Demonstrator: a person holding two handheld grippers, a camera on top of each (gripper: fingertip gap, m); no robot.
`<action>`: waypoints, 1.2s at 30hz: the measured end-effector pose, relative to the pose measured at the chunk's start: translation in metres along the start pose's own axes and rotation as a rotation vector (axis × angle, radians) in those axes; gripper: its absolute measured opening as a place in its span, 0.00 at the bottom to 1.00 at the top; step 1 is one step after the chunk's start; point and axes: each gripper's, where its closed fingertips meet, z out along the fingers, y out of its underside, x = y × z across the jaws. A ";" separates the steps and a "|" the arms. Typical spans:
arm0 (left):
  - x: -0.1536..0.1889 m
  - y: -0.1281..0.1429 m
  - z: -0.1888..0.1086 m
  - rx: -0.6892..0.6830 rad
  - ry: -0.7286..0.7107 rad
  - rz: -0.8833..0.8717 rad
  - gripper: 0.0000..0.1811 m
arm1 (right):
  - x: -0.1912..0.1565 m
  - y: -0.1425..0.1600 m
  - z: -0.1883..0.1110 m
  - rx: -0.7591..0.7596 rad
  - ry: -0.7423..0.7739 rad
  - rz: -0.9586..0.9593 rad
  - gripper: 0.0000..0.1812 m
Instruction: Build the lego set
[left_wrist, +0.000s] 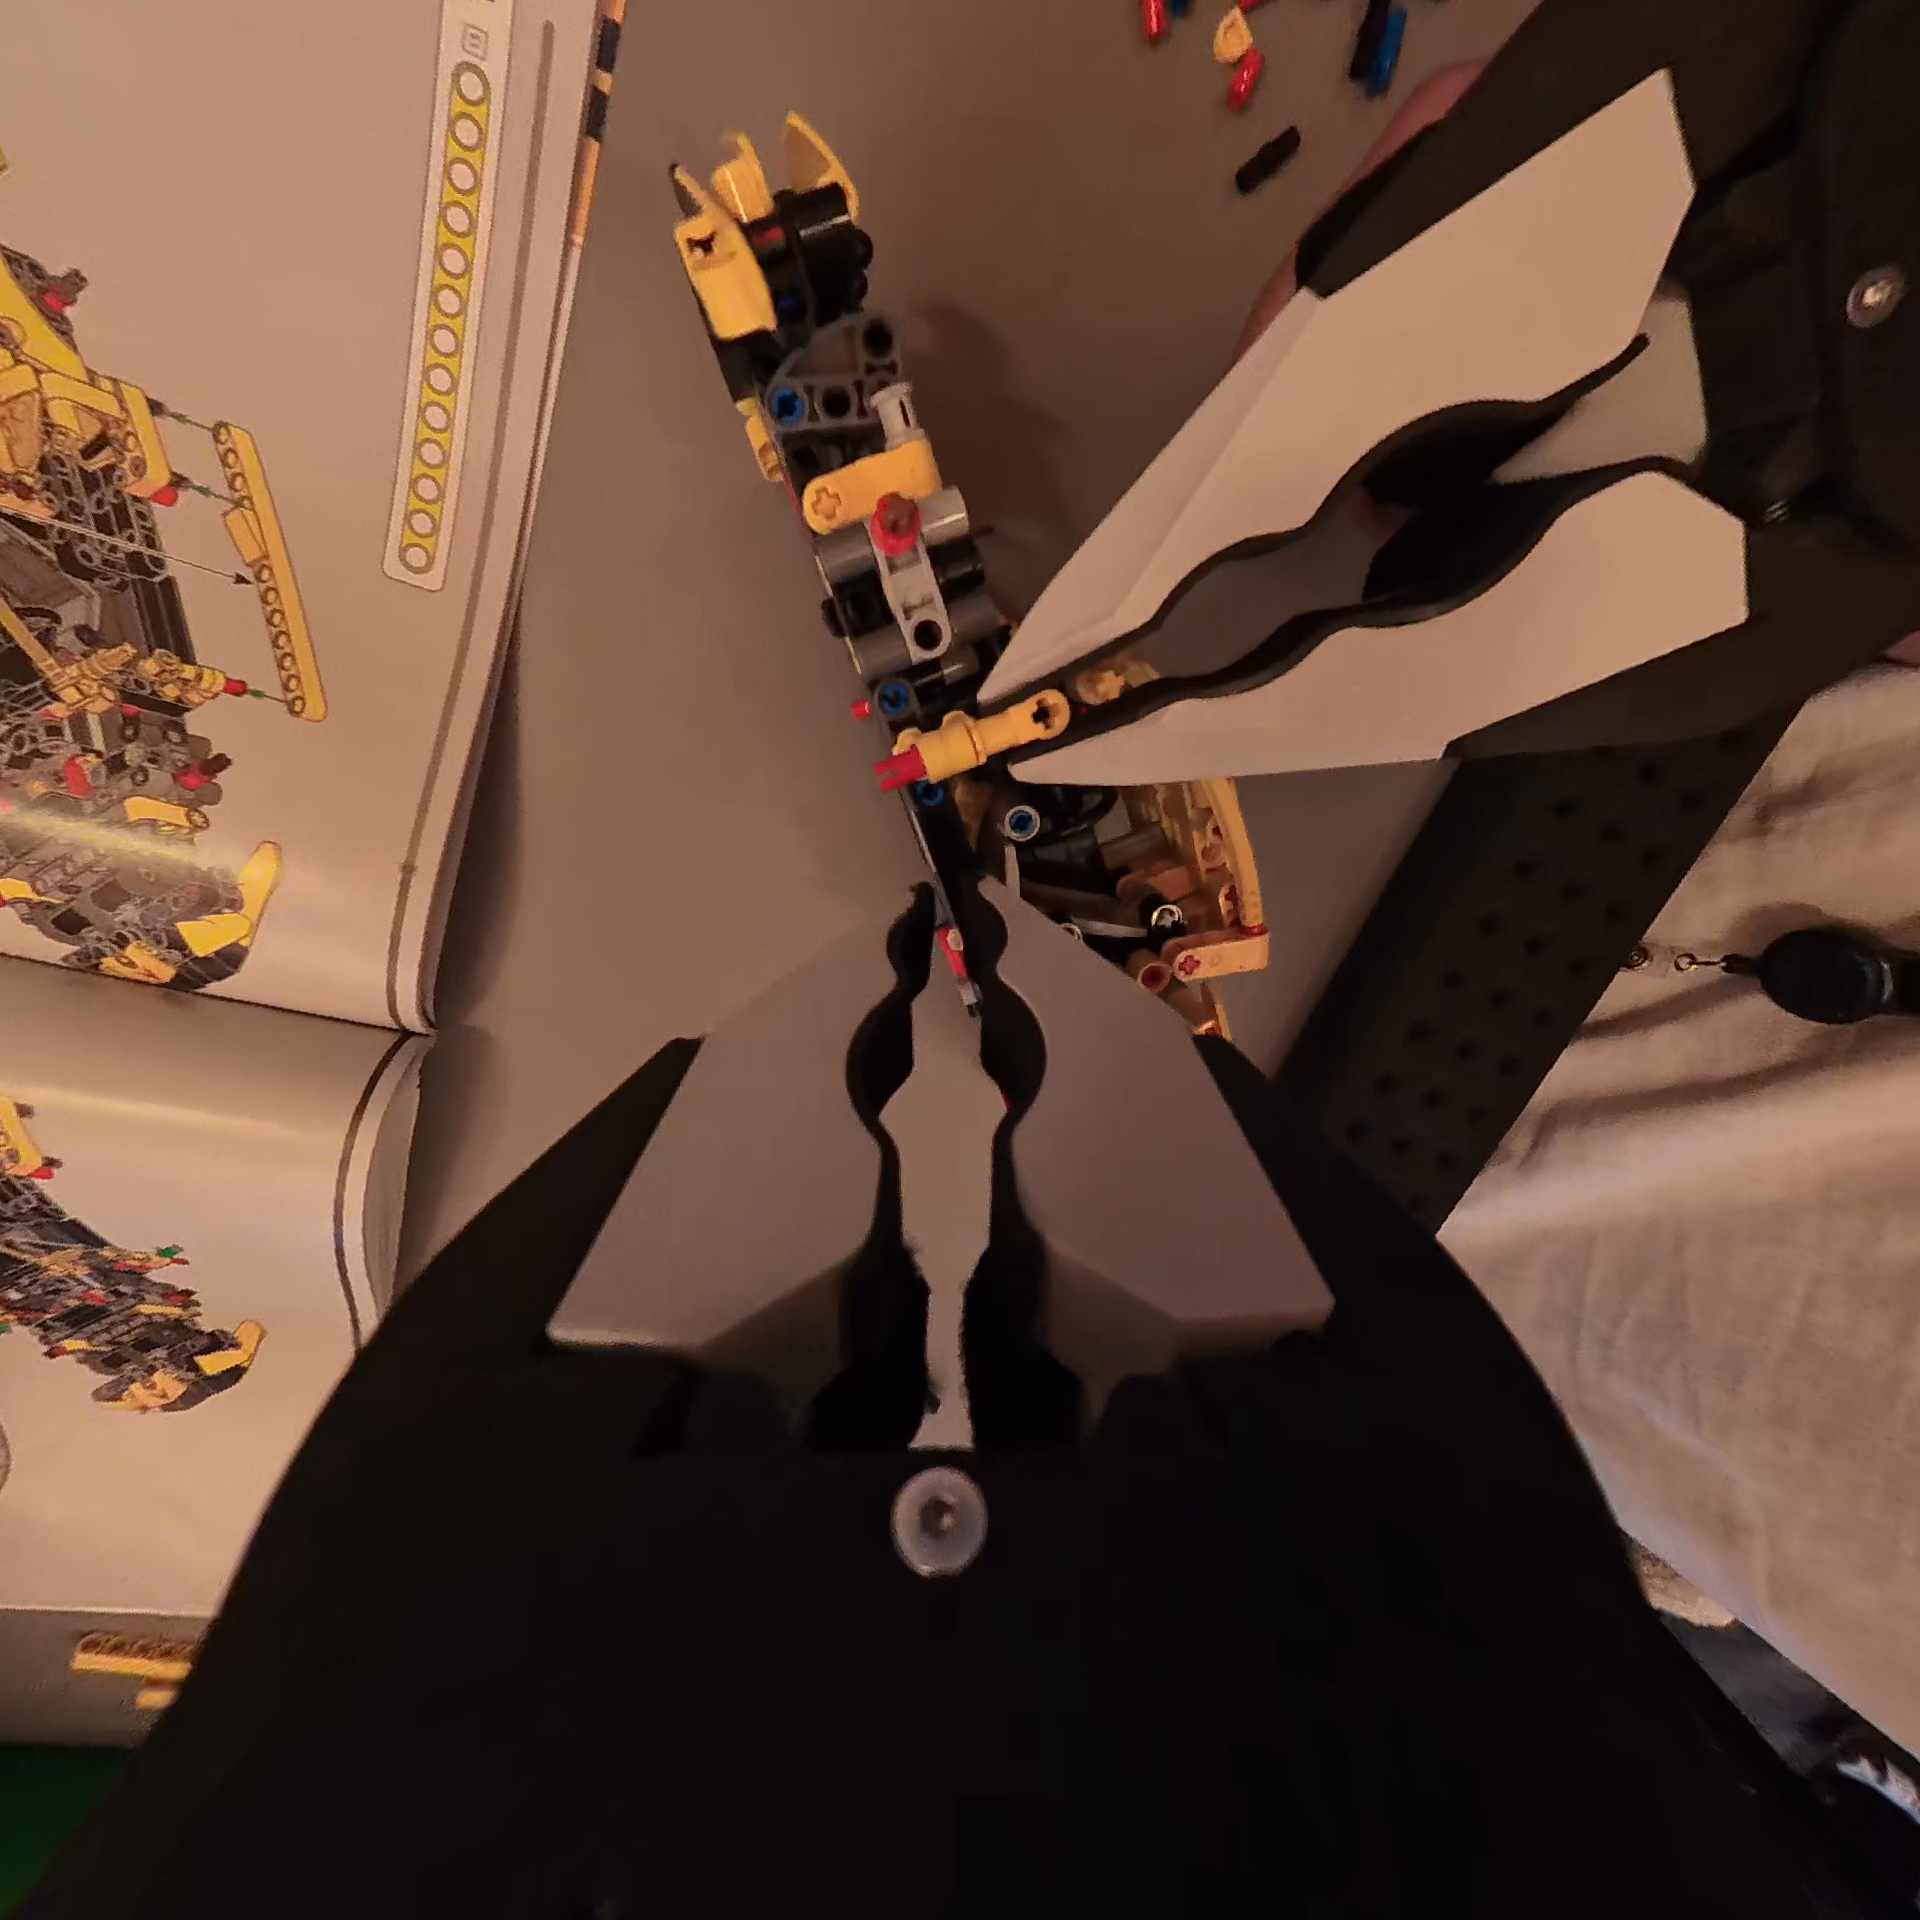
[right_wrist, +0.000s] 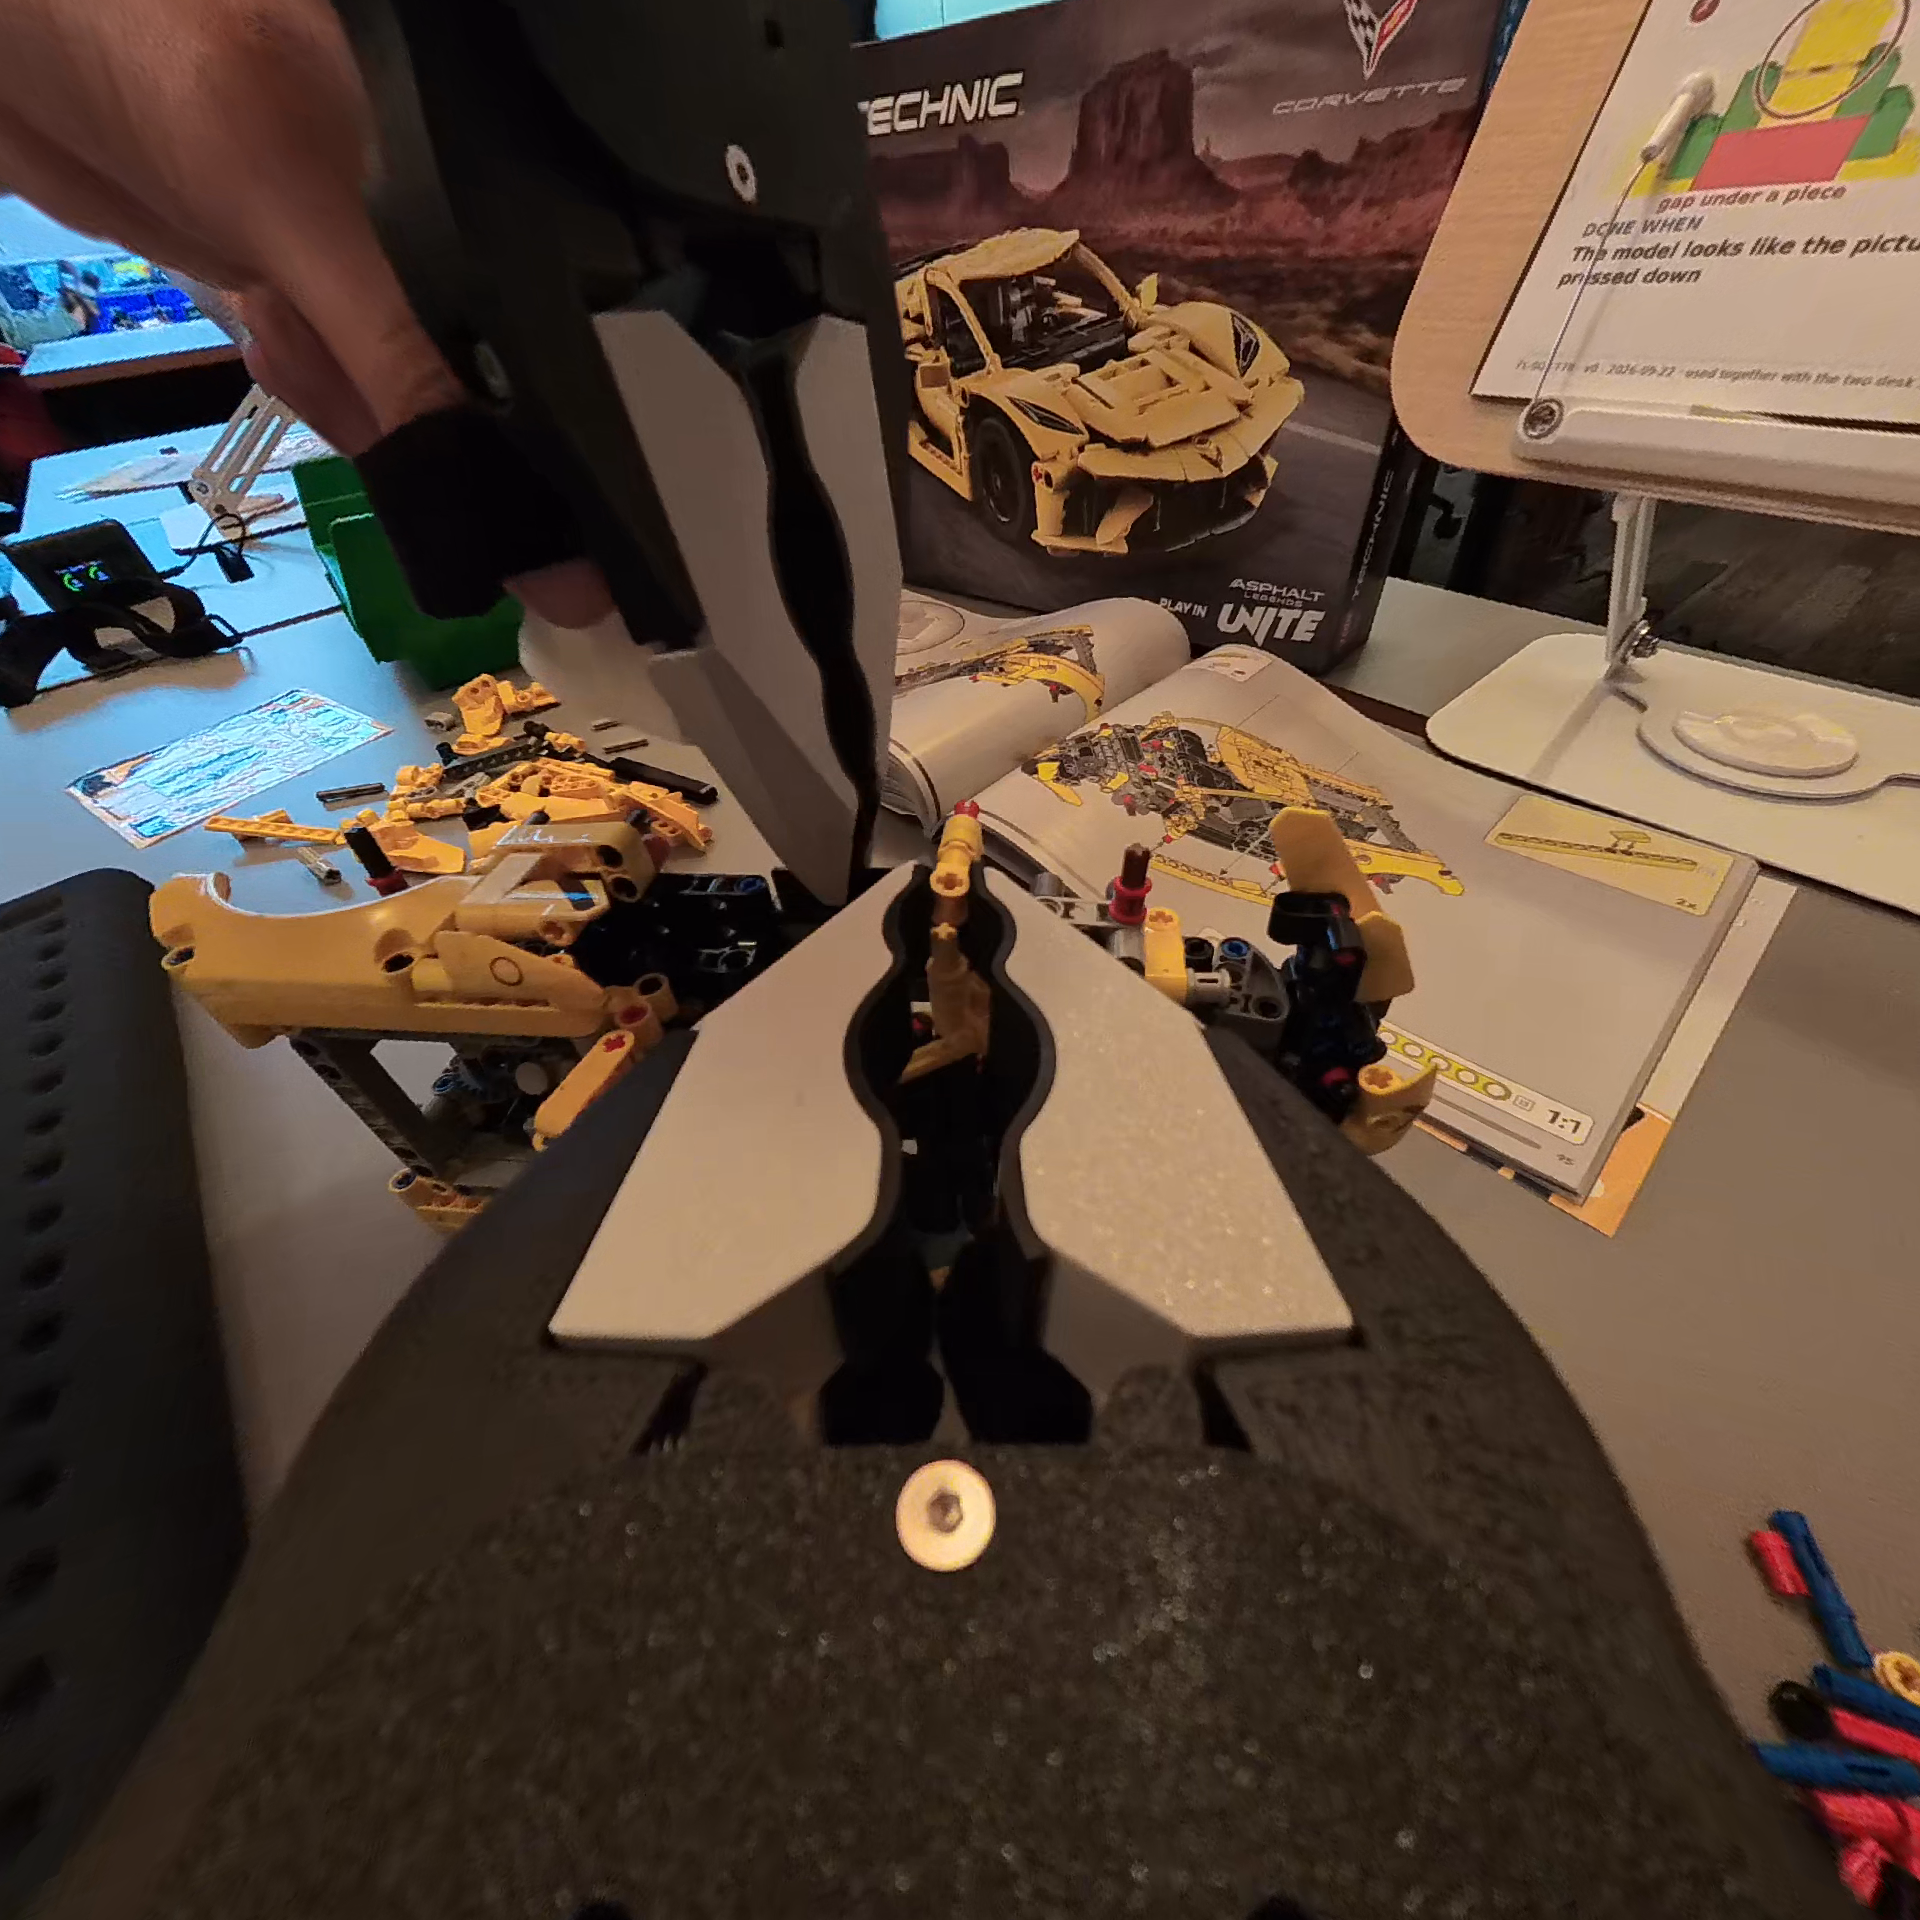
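The part-built yellow and black car model (left_wrist: 862, 499) lies on the grey table, and in the right wrist view (right_wrist: 416, 956) it runs across behind my fingers. My left gripper (left_wrist: 951, 899) is shut on a thin black beam at the model's edge. In the right wrist view it (right_wrist: 852, 883) comes down from above, held by a hand. My right gripper (right_wrist: 945, 873) is shut on a small yellow connector with a red axle tip (right_wrist: 956, 842). In the left wrist view the right gripper (left_wrist: 997, 727) holds that connector (left_wrist: 971, 740) against the model's side.
The open instruction booklet (left_wrist: 260, 520) lies beside the model and under its far end (right_wrist: 1351, 831). The set's box (right_wrist: 1143, 312) stands behind. Loose yellow and black parts (right_wrist: 540, 790), blue and red pins (right_wrist: 1849, 1714), a green bin (right_wrist: 416, 603) and a sheet on a stand (right_wrist: 1714, 260) surround it.
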 end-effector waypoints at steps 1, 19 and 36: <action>0.000 -0.001 0.000 0.010 0.003 -0.006 0.02 | 0.000 0.000 0.000 0.000 0.001 0.002 0.03; 0.000 -0.005 0.002 -0.005 0.076 -0.003 0.01 | 0.002 0.001 -0.001 -0.012 -0.003 0.010 0.03; 0.001 -0.009 0.001 0.154 0.165 -0.072 0.09 | 0.001 0.000 0.000 0.001 -0.009 0.016 0.03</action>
